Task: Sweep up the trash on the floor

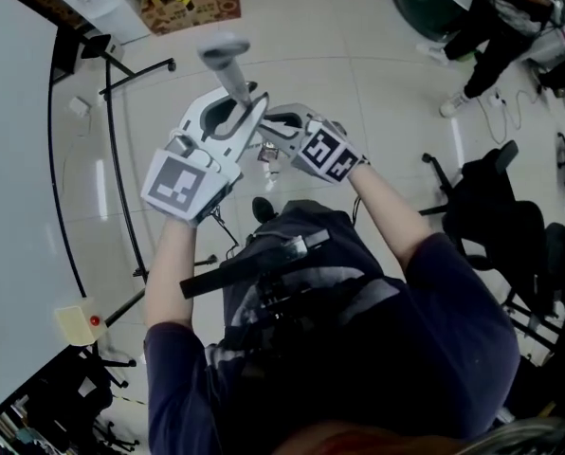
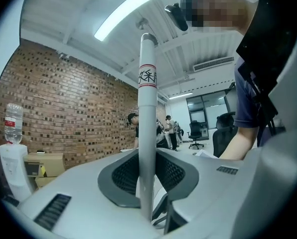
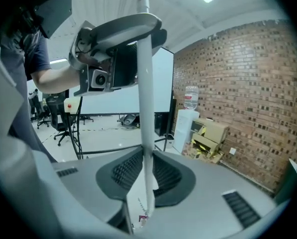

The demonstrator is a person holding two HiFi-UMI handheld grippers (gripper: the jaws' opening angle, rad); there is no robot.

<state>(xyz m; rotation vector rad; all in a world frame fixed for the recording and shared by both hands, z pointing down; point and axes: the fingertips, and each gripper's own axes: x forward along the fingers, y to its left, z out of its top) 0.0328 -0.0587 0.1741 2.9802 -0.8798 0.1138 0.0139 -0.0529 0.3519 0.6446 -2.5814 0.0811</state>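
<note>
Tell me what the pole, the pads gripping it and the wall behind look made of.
The pole is a smooth pale-grey tube with a soft sheen, likely painted metal or plastic; the look does not settle which. The pads of the left tool are dark with a dotted grid texture, probably rubber. The wall is exposed red-brown brick, matt, with mortar lines showing.

The brick wall (image 3: 238,93) runs along one side of the room. Against it stand a white water dispenser (image 3: 187,116) and some cardboard boxes (image 3: 208,136). Near the wall stands a big white board (image 3: 161,83). Away from the wall, black office chairs (image 1: 496,211) stand on the pale, shiny floor (image 1: 358,83). A long lamp (image 2: 128,11) shines on the ceiling above the wall.
</note>
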